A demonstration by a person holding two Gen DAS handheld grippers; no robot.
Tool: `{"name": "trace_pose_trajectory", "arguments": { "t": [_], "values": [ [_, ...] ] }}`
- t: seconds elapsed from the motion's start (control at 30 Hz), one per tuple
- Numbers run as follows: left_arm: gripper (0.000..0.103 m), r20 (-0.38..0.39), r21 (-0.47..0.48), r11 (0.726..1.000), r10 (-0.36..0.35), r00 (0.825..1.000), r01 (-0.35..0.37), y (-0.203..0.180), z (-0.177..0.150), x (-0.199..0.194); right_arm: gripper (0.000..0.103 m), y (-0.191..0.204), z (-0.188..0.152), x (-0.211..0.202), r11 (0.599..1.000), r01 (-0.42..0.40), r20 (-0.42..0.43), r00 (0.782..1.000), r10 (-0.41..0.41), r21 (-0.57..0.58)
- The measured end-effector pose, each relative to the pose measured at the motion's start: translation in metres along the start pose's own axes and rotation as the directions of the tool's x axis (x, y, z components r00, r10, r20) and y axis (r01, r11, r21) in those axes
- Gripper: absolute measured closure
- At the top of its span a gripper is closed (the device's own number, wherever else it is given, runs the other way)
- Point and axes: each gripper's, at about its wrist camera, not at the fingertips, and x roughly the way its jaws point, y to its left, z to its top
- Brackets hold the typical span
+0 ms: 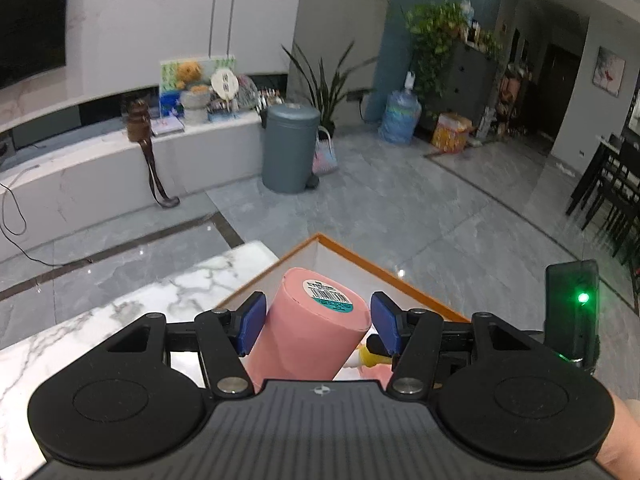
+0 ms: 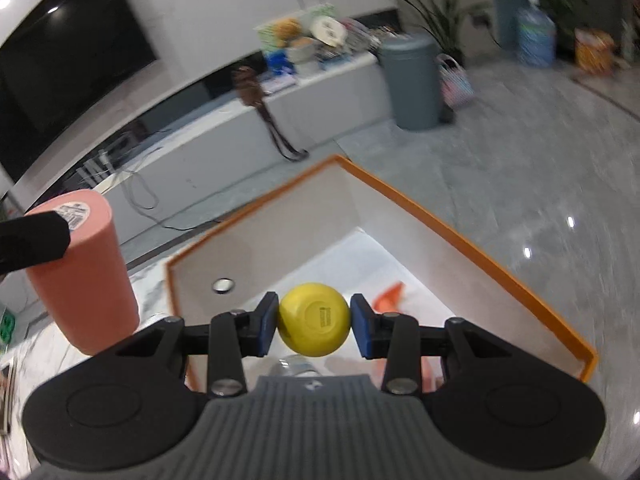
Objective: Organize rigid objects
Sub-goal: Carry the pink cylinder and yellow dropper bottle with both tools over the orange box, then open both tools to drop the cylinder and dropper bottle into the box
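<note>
What you cannot make out from the two wrist views

In your left wrist view, the lower part of the pink cup point(image 1: 316, 320) is hidden behind the gripper body, and whether the right pad touches it is unclear; the items under it in the orange-rimmed box point(image 1: 360, 258) show only as yellow and white scraps. The label print point(image 1: 330, 294) on the cup is too small to read. In your right wrist view, the yellow bowl point(image 2: 314, 318) covers part of the box floor, the orange thing point(image 2: 390, 296) there is blurred beyond naming, and the clutter on the shelf point(image 2: 316, 38) is smeared. The pink cup's bottom is cut off by your gripper.
</note>
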Motion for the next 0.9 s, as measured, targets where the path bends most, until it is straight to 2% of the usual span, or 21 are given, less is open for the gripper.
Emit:
{"name": "trace_pose_trajectory", "arguments": {
  "t": [0.2,0.37,0.47,0.73,0.77,0.8,0.9],
  "values": [
    [0.037,-0.067,0.013,1.000,-0.002,0.998,0.003,-0.006,0.000,0.037,0.064,-0.017,0.004,0.014,0.997,0.012,-0.016,1.000,-0.011,0.073],
    [0.037,-0.113,0.095,0.995,0.039,0.993,-0.029,-0.015,0.000,0.065,0.064,-0.022,0.004,0.020,0.996,0.017,-0.029,0.999,-0.014,0.091],
    [0.037,-0.163,0.165,0.984,0.087,0.983,-0.060,-0.019,-0.005,0.086,0.064,-0.028,0.006,0.028,0.994,0.022,-0.048,0.999,-0.016,0.110],
    [0.038,-0.237,0.266,0.957,0.183,0.954,-0.118,-0.020,-0.019,0.125,0.064,-0.020,0.002,0.048,0.997,0.028,-0.128,0.992,-0.018,0.077],
    [0.076,-0.244,0.273,0.954,0.194,0.950,-0.125,-0.021,-0.020,0.128,0.064,-0.019,0.002,0.049,0.998,0.026,-0.136,0.991,-0.017,0.066],
    [0.090,-0.273,0.276,0.953,0.198,0.941,-0.121,-0.020,-0.021,0.134,0.064,-0.018,0.002,0.051,0.998,0.027,-0.142,0.990,-0.019,0.057],
    [0.090,-0.295,0.282,0.952,0.202,0.934,-0.117,-0.021,-0.023,0.141,0.064,-0.018,0.000,0.056,0.999,0.039,-0.165,0.986,-0.033,0.034]
  ]
}}
